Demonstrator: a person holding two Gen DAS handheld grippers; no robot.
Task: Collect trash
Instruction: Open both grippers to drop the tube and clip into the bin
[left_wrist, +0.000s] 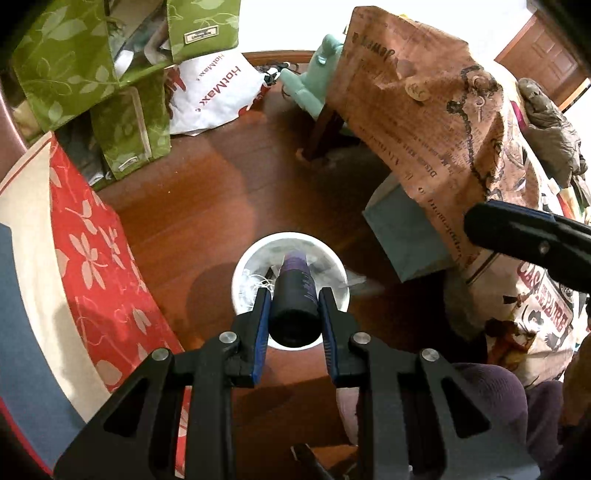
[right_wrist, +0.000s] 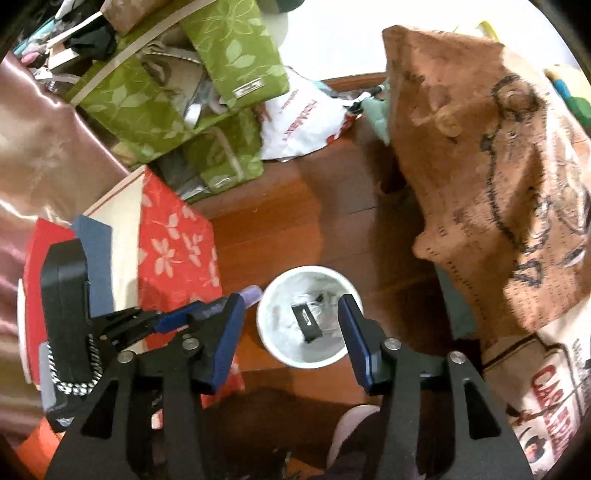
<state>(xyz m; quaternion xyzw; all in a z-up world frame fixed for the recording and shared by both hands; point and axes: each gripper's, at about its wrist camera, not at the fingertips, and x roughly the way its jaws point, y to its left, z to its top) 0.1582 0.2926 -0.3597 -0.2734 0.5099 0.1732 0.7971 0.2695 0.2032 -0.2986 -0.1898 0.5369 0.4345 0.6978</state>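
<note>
A white round trash bin (left_wrist: 240, 273) lined with a clear bag stands on the wooden floor. My left gripper (left_wrist: 294, 291) is shut on a dark purple bottle (left_wrist: 295, 310), which it holds right over the bin's opening, pointing steeply down. My right gripper (right_wrist: 291, 297) hangs open above the same bin (right_wrist: 264, 314) with nothing between its pads. A small black flat piece (right_wrist: 306, 321) lies inside on crumpled wrapping. In the right wrist view the lilac tip of the bottle (right_wrist: 251, 295) shows at the bin's left rim.
A red floral cloth (left_wrist: 92, 258) lies left of the bin. Green leaf-print bags (left_wrist: 74, 62) and a white plastic bag (left_wrist: 218, 92) sit behind. On the right a brown printed cloth (left_wrist: 424, 110) hangs over furniture, with a grey-blue box (left_wrist: 402, 236) under it. A person's purple-sleeved knee (left_wrist: 491, 391) is at the bottom right.
</note>
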